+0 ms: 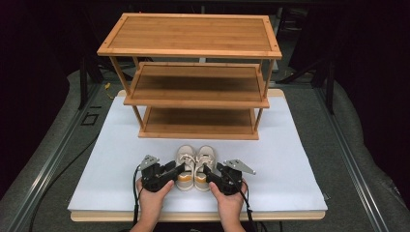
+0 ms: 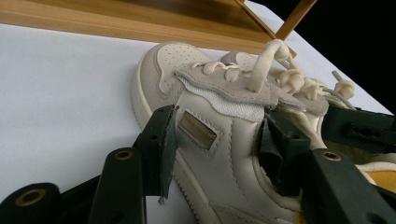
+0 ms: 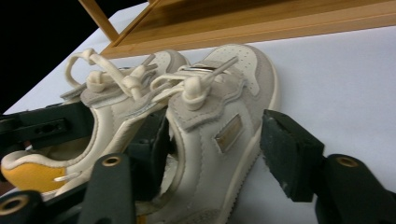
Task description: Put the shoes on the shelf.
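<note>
Pair of small cream shoes sits near the front edge of the white table, toes pointing far toward the bamboo shoe rack, heels toward the person. Left shoe and right shoe touch side by side.

Left gripper comes in from the left: one jaw sits outside the left shoe's outer wall, the other goes down into the shoe opening. In the left gripper view the outer pad is just beside the leather of the left shoe, inner pad close at the collar. Jaws are spread around the side wall; can't confirm a firm pinch.

Right gripper mirrors it on the right shoe: inner jaw is in the opening, outer jaw stands clearly off the sidewall with white table showing between. Jaws are spread, not gripping.

Step in hand, as I read it: pre-grasp on both shoes, one per hand, likely for moving them to the rack.

Next move needs both jaws closing on the sidewalls near the collar, square enough that the soft upper doesn't fold out. Watch the loose laces. Lift level; the bottom shelf is nearest, and the low gap means a flat entry
</note>
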The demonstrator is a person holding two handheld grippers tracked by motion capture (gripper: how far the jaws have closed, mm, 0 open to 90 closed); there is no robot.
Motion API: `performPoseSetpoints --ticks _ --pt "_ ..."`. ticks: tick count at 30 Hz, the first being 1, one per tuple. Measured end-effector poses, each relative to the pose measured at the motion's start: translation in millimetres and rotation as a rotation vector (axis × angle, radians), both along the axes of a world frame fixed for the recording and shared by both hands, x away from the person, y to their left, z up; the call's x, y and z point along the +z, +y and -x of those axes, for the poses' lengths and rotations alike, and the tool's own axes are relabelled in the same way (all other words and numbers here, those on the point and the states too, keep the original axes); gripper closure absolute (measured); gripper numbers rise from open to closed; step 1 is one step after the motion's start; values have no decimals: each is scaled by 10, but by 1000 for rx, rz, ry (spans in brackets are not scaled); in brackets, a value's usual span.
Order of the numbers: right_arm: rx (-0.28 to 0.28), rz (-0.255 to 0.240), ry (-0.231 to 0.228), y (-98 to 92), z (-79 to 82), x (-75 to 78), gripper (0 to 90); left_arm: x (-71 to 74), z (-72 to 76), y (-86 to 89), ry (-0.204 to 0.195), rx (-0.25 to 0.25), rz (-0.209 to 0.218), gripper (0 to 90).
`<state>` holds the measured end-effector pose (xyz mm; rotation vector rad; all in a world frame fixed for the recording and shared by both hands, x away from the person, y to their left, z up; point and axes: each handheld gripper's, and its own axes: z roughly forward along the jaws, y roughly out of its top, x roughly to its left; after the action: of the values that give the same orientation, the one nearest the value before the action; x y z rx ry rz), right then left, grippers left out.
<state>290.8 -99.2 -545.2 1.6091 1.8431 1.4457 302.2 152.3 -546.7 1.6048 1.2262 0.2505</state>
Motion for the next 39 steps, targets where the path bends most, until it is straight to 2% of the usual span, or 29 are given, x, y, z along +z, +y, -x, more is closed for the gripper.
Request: performPoseSetpoints --ticks 5,11,25,29,30,36,39 --pt "12 12 10 7 -8 14 453 11 9 -11 -7 4 -12 515" --pt "4 -2 2 25 -23 3 465 20 10 -18 -4 6 -23 515" --pt "-2 12 -11 37 -15 -10 473 -7 -4 -12 1 10 4 490" --pt "1 -1 -15 40 -10 -15 474 -14 -6 -16 -7 12 5 488" --pt "-19 2 -22 52 -10 -19 474 -16 -5 -18 -9 13 5 488" --pt "-26 -5 -29 48 3 -33 476 -23 5 -26 -13 26 13 490" --pt "-24 -8 -36 48 5 -38 475 -26 17 -39 -29 36 7 492"
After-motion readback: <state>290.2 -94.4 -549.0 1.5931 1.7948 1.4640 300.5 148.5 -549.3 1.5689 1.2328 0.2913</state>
